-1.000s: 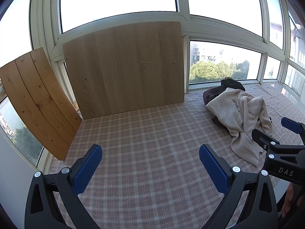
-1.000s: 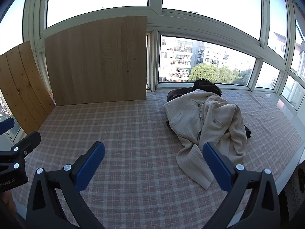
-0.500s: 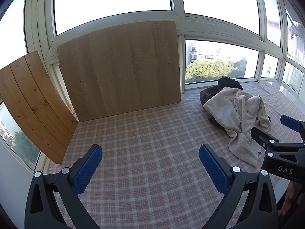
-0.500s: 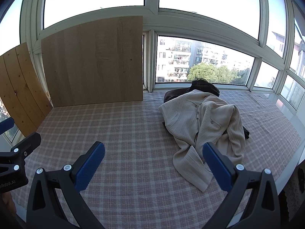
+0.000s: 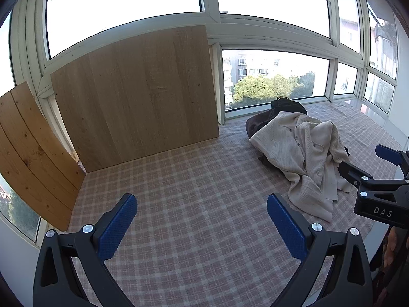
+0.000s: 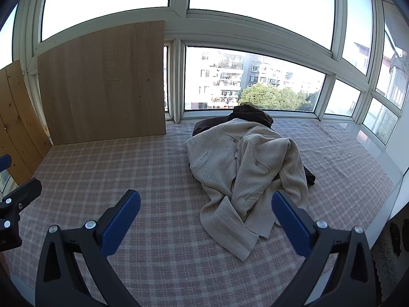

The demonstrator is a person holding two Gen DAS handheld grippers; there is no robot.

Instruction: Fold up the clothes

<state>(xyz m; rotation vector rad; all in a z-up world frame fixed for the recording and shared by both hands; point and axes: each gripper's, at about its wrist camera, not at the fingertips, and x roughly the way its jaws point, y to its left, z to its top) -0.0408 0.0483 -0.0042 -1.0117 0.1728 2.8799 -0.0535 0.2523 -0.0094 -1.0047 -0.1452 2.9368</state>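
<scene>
As we compare this moment with the views from a second ago, both cameras have edged closer to the clothes and turned a little toward them: the cream knitted cardigan (image 6: pixel 245 176) now fills more of the right wrist view. We judge that the approach is under way and no folding has begun.

Our right hand-held gripper (image 6: pixel 205 218) has its jaws spread wide and holds nothing. The cardigan lies crumpled just ahead of it, with a ribbed sleeve trailing back between the two blue pads (image 6: pixel 120 222). Our left hand-held gripper (image 5: pixel 202 223) is likewise spread wide and empty, hovering over bare checked cloth (image 5: pixel 191 192); the cardigan (image 5: pixel 301 153) sits ahead of it and off to its right, near the other gripper.

A dark garment (image 6: pixel 251 113) lies under and beyond the cardigan, partly hidden. We judge it may drag along when the cardigan is lifted, so the two need separating first.

Ahead of the left gripper a pale wooden board (image 5: pixel 138 99) leans against the windows (image 5: pixel 276 76), and a slatted pine panel (image 5: pixel 28 151) leans further left. Neither stands in the way.
</scene>
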